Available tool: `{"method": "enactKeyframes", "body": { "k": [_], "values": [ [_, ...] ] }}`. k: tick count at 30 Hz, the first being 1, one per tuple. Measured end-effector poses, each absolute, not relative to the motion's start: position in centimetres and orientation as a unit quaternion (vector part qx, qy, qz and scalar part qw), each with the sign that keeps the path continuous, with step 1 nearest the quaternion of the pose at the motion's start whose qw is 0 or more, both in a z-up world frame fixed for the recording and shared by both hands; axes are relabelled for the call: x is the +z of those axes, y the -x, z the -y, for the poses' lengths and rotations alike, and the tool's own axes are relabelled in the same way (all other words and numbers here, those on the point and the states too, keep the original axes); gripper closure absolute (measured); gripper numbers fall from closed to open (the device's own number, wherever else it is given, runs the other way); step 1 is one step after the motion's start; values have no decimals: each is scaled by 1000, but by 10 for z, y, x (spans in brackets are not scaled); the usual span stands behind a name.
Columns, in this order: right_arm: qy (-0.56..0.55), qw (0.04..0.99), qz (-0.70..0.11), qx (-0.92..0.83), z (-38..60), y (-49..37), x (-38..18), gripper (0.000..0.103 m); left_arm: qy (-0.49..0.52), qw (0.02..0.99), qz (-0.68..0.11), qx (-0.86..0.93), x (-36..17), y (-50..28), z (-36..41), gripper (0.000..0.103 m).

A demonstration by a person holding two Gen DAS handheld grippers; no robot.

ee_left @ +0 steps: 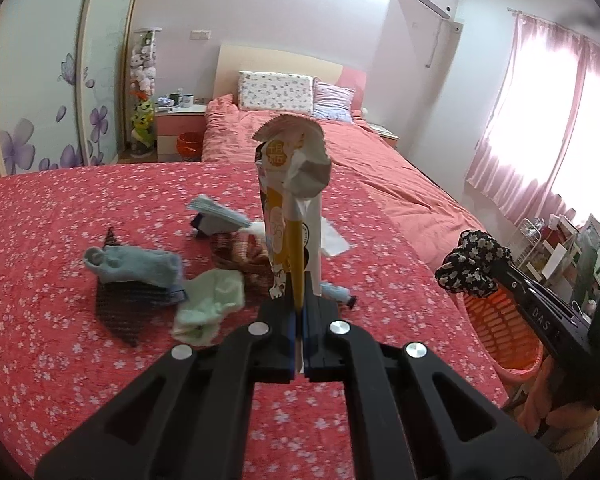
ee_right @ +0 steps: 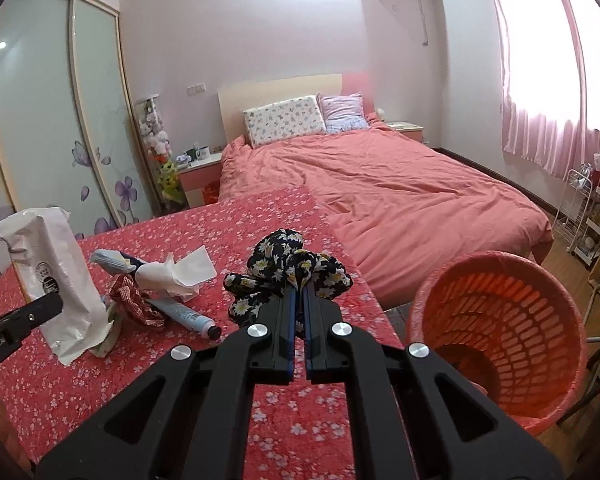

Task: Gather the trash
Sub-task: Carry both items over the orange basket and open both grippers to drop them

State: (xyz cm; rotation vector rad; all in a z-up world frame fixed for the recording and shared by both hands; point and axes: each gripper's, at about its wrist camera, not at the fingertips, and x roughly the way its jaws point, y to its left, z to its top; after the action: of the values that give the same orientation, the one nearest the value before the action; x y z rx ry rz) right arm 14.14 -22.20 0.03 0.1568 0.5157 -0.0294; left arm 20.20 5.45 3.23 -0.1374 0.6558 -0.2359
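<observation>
My left gripper (ee_left: 299, 304) is shut on a white and yellow snack wrapper (ee_left: 292, 200) and holds it upright above the red floral table (ee_left: 60, 360); the wrapper also shows in the right wrist view (ee_right: 56, 280). My right gripper (ee_right: 299, 284) is shut on a black floral cloth (ee_right: 284, 268), held above the table's right edge, beside the orange mesh basket (ee_right: 500, 320). The cloth (ee_left: 472, 264) and basket (ee_left: 496, 328) also show at the right of the left wrist view.
On the table lie a blue sock (ee_left: 136, 266), a dark mesh cloth (ee_left: 128, 312), a pale green sock (ee_left: 212, 304), a crumpled tissue (ee_right: 180, 272), a blue tube (ee_right: 188, 316), a red checked cloth (ee_right: 132, 300) and a blue packet (ee_left: 220, 212). A bed (ee_right: 400, 196) stands behind.
</observation>
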Motion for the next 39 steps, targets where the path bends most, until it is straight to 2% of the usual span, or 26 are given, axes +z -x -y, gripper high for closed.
{"method": "enactKeyframes", "body": {
  "k": [24,39],
  "values": [
    [-120,961,-204,-142,331,-89,-1,100,42,905,-330,-266,28,-200,94,100],
    [-161,946,-202,-196,386,-80,-21,100,14,870,-347,-350,12,-198,200,100]
  ]
}}
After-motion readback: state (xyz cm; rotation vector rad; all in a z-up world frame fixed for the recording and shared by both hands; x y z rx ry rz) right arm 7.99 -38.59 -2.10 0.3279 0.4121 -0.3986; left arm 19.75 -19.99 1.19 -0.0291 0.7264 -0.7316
